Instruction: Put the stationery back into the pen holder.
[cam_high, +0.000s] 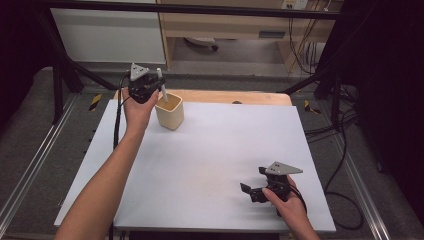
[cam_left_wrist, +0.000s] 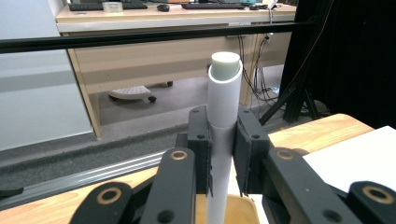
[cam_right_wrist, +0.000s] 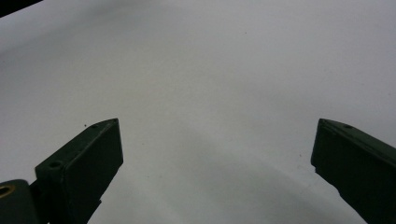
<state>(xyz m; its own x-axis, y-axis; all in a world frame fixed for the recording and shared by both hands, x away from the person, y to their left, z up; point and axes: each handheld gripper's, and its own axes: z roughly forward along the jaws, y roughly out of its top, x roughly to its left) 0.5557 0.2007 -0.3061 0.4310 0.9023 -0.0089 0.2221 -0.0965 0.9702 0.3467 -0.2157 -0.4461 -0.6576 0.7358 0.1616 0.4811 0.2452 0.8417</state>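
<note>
While the left jaws (cam_left_wrist: 223, 154) clamp a white tube (cam_left_wrist: 223, 93), its lower end hidden in the cup (cam_high: 170, 112), the right jaws (cam_right_wrist: 215, 154) gape empty.

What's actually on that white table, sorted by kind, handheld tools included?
Square beige plastic cup: 1
White cylindrical pen, held over the cup: 1
Black handheld grippers: 2, the left gripper with fingers shut on the pen, the right gripper open above the table
Total: 4

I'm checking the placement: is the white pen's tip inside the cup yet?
Yes. The left gripper holds the pen nearly upright, its lower end below the cup rim; how deep, cannot tell.
</note>
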